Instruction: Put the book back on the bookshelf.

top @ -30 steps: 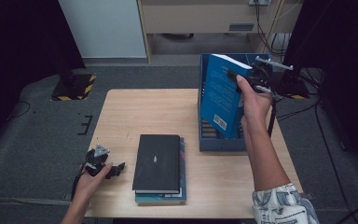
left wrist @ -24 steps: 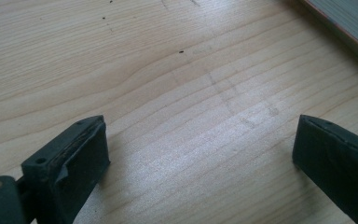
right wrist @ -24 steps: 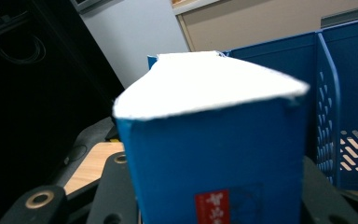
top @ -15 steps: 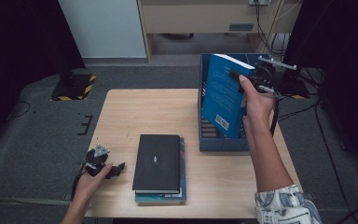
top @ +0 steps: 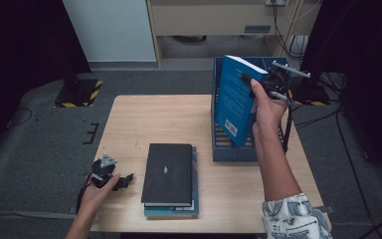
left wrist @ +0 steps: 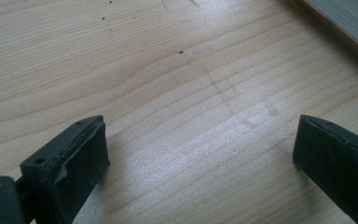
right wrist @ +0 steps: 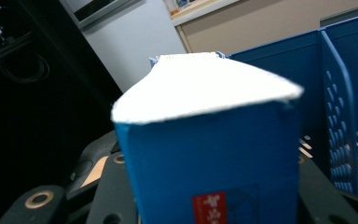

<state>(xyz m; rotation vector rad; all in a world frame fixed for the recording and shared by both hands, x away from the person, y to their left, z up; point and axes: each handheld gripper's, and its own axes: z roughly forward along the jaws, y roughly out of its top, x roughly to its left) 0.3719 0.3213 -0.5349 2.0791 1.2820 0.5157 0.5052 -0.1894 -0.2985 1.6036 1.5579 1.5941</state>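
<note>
- Right gripper (top: 252,82) clamps my blue book (top: 234,102) at its top edge, tilted over the blue rack (top: 218,149).
- Left gripper (top: 110,178) rests wide open on the table (top: 144,119).
- I judge the book stiff and moderately heavy, best gripped near the spine.
- 2 books (top: 171,181) lie stacked nearby.

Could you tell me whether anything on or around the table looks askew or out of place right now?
Only the blue book stands out: it is tilted, clamped in the right gripper over the blue file rack, not yet standing in a slot. The black book lies squarely on the teal book. The left gripper rests open on the wooden table.
</note>
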